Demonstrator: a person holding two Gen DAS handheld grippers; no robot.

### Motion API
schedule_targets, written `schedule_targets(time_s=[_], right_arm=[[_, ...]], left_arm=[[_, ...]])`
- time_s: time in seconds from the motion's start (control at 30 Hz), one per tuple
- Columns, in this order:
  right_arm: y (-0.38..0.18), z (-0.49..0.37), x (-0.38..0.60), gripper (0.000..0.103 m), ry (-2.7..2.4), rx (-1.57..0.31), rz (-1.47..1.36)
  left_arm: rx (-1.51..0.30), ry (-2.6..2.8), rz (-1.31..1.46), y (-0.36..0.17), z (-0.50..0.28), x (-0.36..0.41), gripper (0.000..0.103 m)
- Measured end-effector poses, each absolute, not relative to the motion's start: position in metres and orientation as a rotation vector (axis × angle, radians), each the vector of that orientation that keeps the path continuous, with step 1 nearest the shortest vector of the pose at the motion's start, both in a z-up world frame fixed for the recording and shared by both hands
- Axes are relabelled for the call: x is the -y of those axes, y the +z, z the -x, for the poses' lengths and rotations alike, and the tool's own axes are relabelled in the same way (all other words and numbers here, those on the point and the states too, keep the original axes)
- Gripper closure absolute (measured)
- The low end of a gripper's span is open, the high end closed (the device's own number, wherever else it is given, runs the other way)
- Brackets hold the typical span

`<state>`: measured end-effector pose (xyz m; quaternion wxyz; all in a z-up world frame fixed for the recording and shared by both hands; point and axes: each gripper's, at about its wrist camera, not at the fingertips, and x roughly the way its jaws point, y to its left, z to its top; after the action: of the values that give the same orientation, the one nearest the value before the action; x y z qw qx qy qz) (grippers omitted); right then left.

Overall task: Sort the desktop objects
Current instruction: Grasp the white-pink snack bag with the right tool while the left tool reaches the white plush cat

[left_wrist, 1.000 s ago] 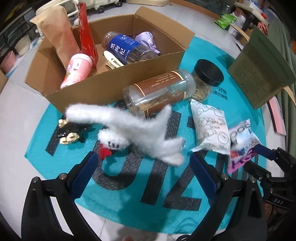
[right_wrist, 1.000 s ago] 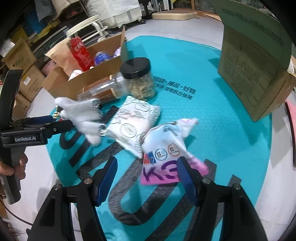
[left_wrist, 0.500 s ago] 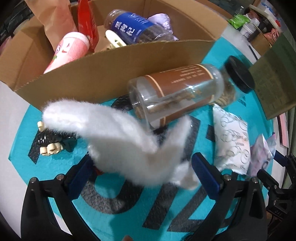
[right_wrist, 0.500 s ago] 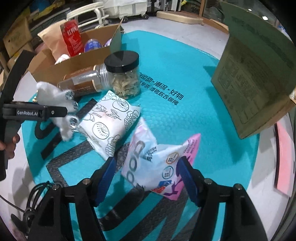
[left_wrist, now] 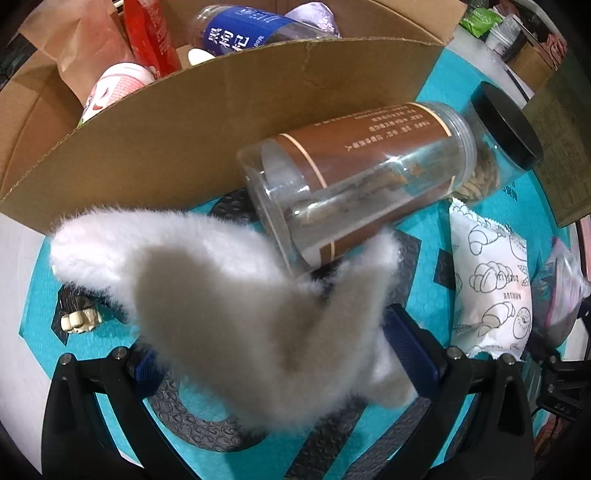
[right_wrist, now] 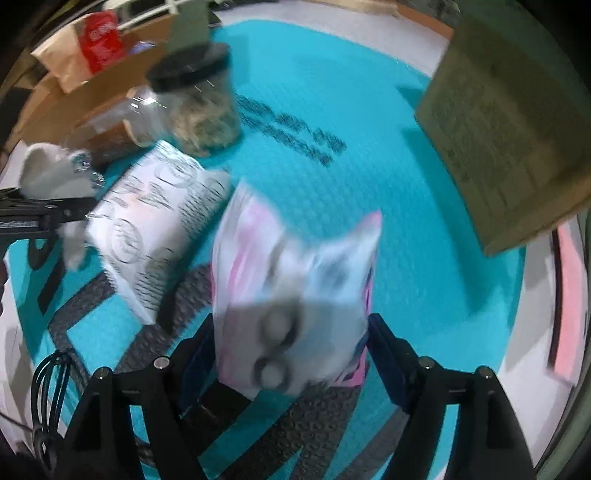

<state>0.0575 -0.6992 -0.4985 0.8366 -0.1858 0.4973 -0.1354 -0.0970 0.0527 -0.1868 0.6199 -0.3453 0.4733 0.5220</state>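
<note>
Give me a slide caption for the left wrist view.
Left gripper straddles a white plush toy on the teal mat, beside a tipped clear jar and cardboard box.

Bright, even overhead light in both views; the right wrist picture is smeared with motion blur, the white-pink packet (right_wrist: 295,295) worst. Fisheye bends and darkens the corners.

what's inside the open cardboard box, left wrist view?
Inside the cardboard box: a clear bottle with a blue label, a red packet, a brown paper bag, a pink-and-white cup and a purple wrapper. The front wall hides the floor and their lower parts.
</note>
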Motion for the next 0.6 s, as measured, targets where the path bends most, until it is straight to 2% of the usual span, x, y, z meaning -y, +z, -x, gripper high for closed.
schedule_targets(time_s=[0.3,0.47,0.6], right_arm=[[-0.478,-0.051,0.714,0.024,-0.222,-0.959,0.207],[-0.479,-0.056,0.717,0.025,-0.205,-0.945,0.165],[-0.479,-0.056,0.721,0.031,-0.184,-0.914,0.141]], left_arm=[[-1.051,1.168,0.788,-0.184,0.101,-0.051,0.007],[-1.012,1.139,0.819,-0.182,0.103,-0.050,0.015],[-1.011,1.144,0.805,-0.182,0.107,-0.049,0.025]])
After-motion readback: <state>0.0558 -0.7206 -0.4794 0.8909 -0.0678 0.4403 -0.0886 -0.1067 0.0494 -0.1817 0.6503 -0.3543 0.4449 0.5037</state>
